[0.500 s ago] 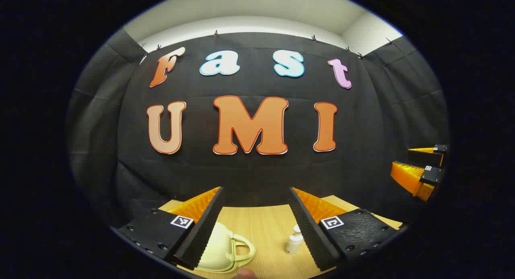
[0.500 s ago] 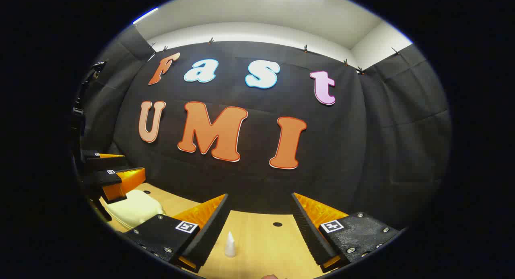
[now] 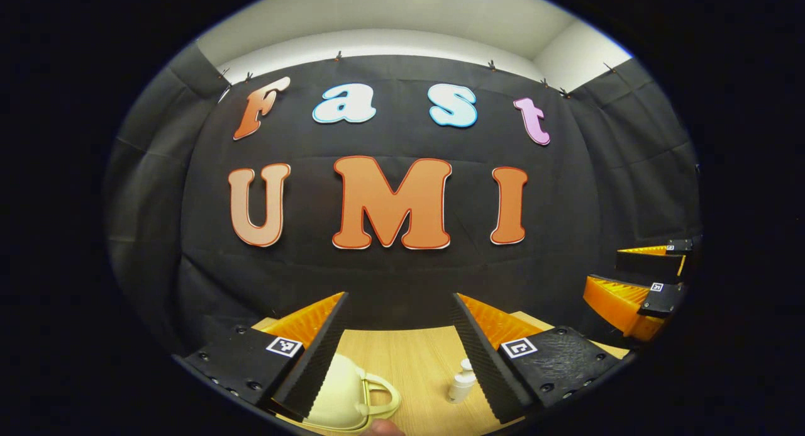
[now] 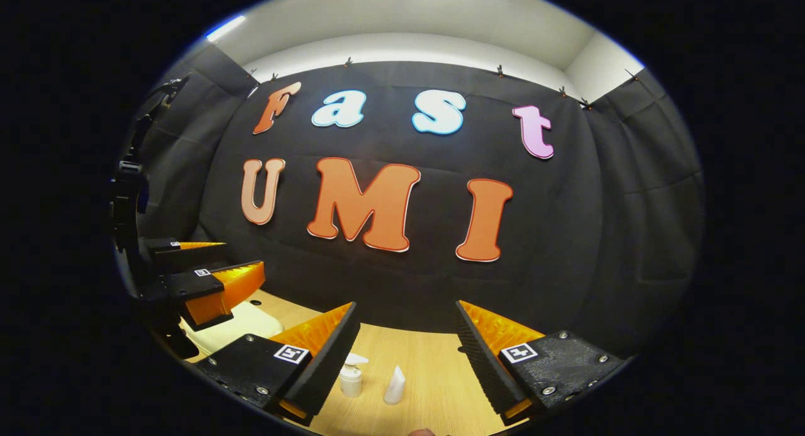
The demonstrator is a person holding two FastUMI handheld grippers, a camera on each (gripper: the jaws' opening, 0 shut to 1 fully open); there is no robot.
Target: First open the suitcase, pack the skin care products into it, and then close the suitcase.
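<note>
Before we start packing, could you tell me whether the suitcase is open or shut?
Shut: the cream suitcase lies closed on the table, handle flat.

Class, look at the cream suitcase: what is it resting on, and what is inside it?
The cream suitcase sits on the wooden table, near a pump bottle. Its shell looks closed, so the inside is hidden.

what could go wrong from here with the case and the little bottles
1. The pump bottle and the pointed tube stand upright and close together on the table; reaching for one with the right hand-held gripper may well topple the other.
2. The suitcase looks closed, so packing cannot begin until it is opened; the left hand-held gripper is open above it, and a poor grip on its handle might slide the case.
</note>
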